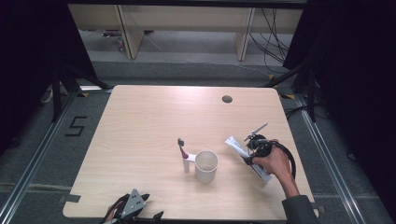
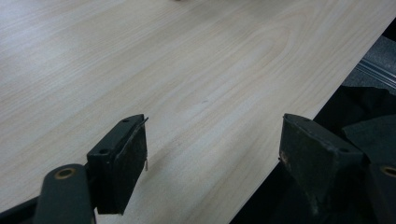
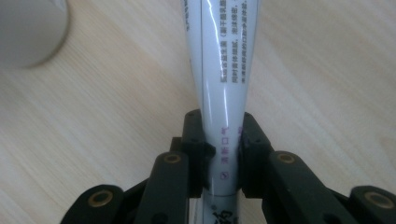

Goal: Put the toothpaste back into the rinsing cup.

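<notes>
Table: pale wood-grain laminate, rounded corners, round cable hole at 1 o'clock. White cylindrical cup near centre; toothbrush just beside it at 9 o'clock. Right gripper: black jaws clamped on a glossy white toothpaste tube with printed text, at 3 o'clock of the cup. Left gripper: matte jaws wide apart, nothing between them, at the table's 6 o'clock edge.
</notes>
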The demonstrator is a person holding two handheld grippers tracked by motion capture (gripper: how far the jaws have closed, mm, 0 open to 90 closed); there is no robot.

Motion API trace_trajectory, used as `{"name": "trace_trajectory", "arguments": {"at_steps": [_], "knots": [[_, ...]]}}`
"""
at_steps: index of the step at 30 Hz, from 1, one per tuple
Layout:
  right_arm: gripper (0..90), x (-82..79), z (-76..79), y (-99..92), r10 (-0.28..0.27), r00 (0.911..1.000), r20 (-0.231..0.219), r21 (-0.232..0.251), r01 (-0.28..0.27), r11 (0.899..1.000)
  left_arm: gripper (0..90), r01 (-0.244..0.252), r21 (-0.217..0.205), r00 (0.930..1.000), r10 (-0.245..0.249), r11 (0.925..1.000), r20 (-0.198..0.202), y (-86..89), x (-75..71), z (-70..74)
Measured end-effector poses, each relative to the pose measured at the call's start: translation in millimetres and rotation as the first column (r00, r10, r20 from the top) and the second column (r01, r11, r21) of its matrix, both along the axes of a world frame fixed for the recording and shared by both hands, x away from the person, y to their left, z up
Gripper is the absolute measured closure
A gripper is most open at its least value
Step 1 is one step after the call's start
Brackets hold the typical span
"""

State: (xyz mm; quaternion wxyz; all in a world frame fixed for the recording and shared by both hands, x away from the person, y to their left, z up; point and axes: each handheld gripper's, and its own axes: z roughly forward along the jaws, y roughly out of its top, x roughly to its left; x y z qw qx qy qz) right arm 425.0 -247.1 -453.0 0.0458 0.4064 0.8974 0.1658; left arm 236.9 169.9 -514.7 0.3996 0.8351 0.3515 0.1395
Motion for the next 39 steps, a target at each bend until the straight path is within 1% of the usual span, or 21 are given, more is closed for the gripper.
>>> {"name": "trace_trajectory", "arguments": {"at_steps": [6, 10, 12, 13, 15, 16, 18, 21, 22, 24, 25, 27, 29, 30, 31, 32, 33, 34, 37, 38, 39], "knots": [[76.6, -9.2, 16.5, -5.3, -0.049, 0.9961, 0.073, 0.119, 0.040, 0.992, 23.0, 0.000, -0.001, 1.0000, 0.000, 1.0000, -0.002, -0.2, -0.1, -0.3], [76.6, -15.7, 24.8, -5.4, -0.046, 0.9892, 0.139, 0.182, 0.021, 0.983, 23.0, 0.000, 0.003, 1.0000, 0.000, 1.0000, -0.003, -0.1, 0.2, -0.6], [76.6, -17.9, 25.9, -5.7, -0.046, 0.9828, 0.179, 0.244, 0.001, 0.970, 23.0, 0.000, 0.002, 1.0000, 0.000, 1.0000, -0.004, 0.1, 0.4, -0.7], [76.6, -17.1, 26.9, -7.0, -0.021, 0.9787, 0.204, 0.241, -0.030, 0.970, 23.0, 0.000, 0.003, 1.0000, 0.000, 1.0000, -0.004, 0.1, 0.5, -0.7], [76.6, -19.8, 30.5, -6.4, -0.031, 0.9707, 0.238, 0.294, -0.042, 0.955, 23.0, 0.000, 0.002, 1.0000, 0.000, 1.0000, -0.004, 0.2, 0.5, -0.8], [76.6, -22.4, 32.6, -5.2, -0.049, 0.9759, 0.213, 0.310, -0.020, 0.951, 23.0, 0.002, 0.005, 1.0000, -0.002, 1.0000, -0.004, 0.4, 0.6, -0.7], [76.6, -25.4, 35.5, -3.9, -0.046, 0.9705, 0.237, 0.356, -0.043, 0.934, 23.0, 0.000, 0.004, 1.0000, 0.000, 1.0000, -0.004, 0.2, 0.6, -0.8], [76.6, -28.1, 38.6, -1.7, -0.037, 0.9567, 0.289, 0.398, -0.085, 0.913, 23.0, 0.001, 0.004, 1.0000, -0.001, 1.0000, -0.005, 0.1, 0.4, -1.0], [76.6, -27.7, 39.0, -1.7, -0.022, 0.9448, 0.327, 0.404, -0.119, 0.907, 23.0, 0.002, 0.011, 1.0000, -0.002, 0.9999, -0.002, 0.4, 0.9, -1.4], [76.6, -30.6, 40.2, 1.3, -0.028, 0.9427, 0.333, 0.455, -0.135, 0.880, 23.0, 0.005, 0.015, 1.0000, -0.005, 0.9999, -0.002, 0.4, 1.0, -1.3], [76.6, -31.7, 40.9, 2.1, -0.032, 0.9376, 0.346, 0.462, -0.140, 0.876, 23.0, 0.004, 0.016, 1.0000, -0.004, 0.9999, -0.001, 0.5, 1.0, -1.1], [76.5, -37.4, 44.0, 7.8, -0.035, 0.9388, 0.343, 0.485, -0.145, 0.863, 23.0, 0.003, 0.006, 1.0000, -0.003, 1.0000, -0.004, 0.3, 0.4, -0.7], [76.5, -38.6, 46.3, 10.6, -0.010, 0.9319, 0.363, 0.481, -0.177, 0.859, 23.0, 0.002, 0.008, 1.0000, -0.002, 1.0000, -0.003, 0.5, 0.6, -0.9], [76.5, -41.0, 47.1, 13.4, -0.018, 0.9361, 0.351, 0.495, -0.170, 0.852, 23.0, 0.002, 0.006, 1.0000, -0.002, 1.0000, -0.003, 0.3, 0.3, -0.8], [76.6, -40.4, 47.1, 15.6, -0.015, 0.9242, 0.382, 0.508, -0.196, 0.839, 23.0, 0.002, 0.004, 1.0000, -0.002, 1.0000, -0.003, 0.1, 0.2, -0.7], [76.6, -41.0, 48.3, 16.2, -0.010, 0.9234, 0.384, 0.512, -0.204, 0.834, 23.0, 0.003, 0.005, 1.0000, -0.003, 1.0000, -0.002, 0.1, 0.2, -0.6], [76.6, -42.8, 49.6, 18.4, -0.014, 0.9311, 0.365, 0.537, -0.198, 0.820, 23.0, 0.003, 0.005, 1.0000, -0.003, 1.0000, -0.003, 0.1, 0.2, -0.6], [76.6, -42.7, 51.0, 19.7, -0.008, 0.9241, 0.382, 0.535, -0.215, 0.817, 22.9, 0.003, 0.005, 1.0000, -0.003, 1.0000, -0.003, 0.1, 0.2, -0.7], [76.5, -46.4, 56.2, 27.3, -0.014, 0.9214, 0.388, 0.567, -0.227, 0.792, 23.0, 0.002, 0.005, 1.0000, -0.002, 1.0000, -0.002, 0.5, 0.3, -0.5], [76.6, -45.8, 57.2, 28.1, -0.014, 0.9096, 0.415, 0.556, -0.241, 0.796, 23.0, 0.000, 0.006, 1.0000, 0.000, 1.0000, -0.001, 0.3, 0.1, -0.5], [76.6, -45.7, 57.7, 31.0, -0.017, 0.9073, 0.420, 0.577, -0.253, 0.777, 23.0, 0.004, 0.004, 1.0000, -0.004, 1.0000, -0.001, 0.4, 0.4, -0.6]]}}
